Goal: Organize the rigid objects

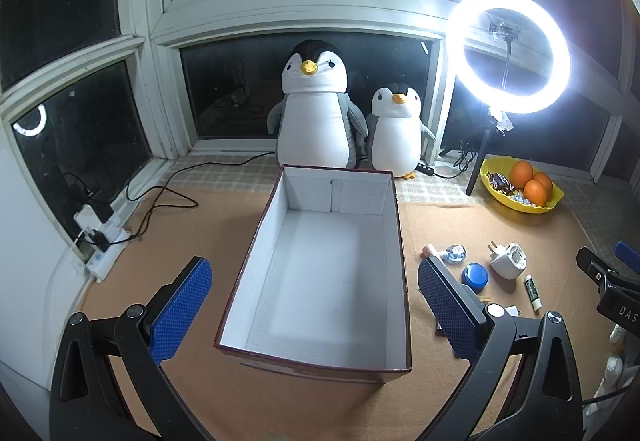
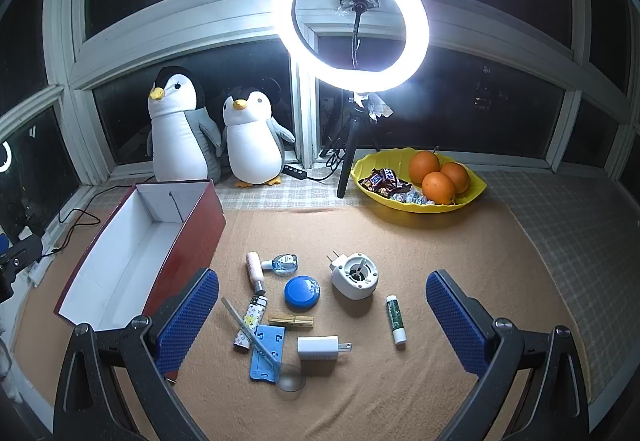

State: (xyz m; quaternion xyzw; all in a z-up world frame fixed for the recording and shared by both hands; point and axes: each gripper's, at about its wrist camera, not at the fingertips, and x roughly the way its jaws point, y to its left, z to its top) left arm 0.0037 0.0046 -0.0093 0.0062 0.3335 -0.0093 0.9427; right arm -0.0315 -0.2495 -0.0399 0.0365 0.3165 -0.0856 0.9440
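An empty box [image 1: 392,273], dark red outside and white inside, sits on the tan mat; in the right wrist view the box [image 2: 196,237] lies to the left. My left gripper [image 1: 316,311] hovers open over its near end. My right gripper [image 2: 322,321] is open above several small items: a blue round lid [image 2: 302,292], a white plug adapter [image 2: 355,276], a white charger [image 2: 319,348], a green-labelled stick [image 2: 395,319], a patterned lighter [image 2: 250,323], a wooden clothespin [image 2: 291,321], a blue phone stand [image 2: 267,352], a clear spoon [image 2: 256,339], a pink tube [image 2: 255,270] and a small glass bottle [image 2: 285,263].
A yellow bowl [image 2: 472,197] with three oranges and sweets stands behind the items, next to a lit ring light [image 2: 350,21] on a tripod. Two plush penguins [image 2: 180,129] lean on the window. A power strip [image 1: 106,245] and cables lie at the left.
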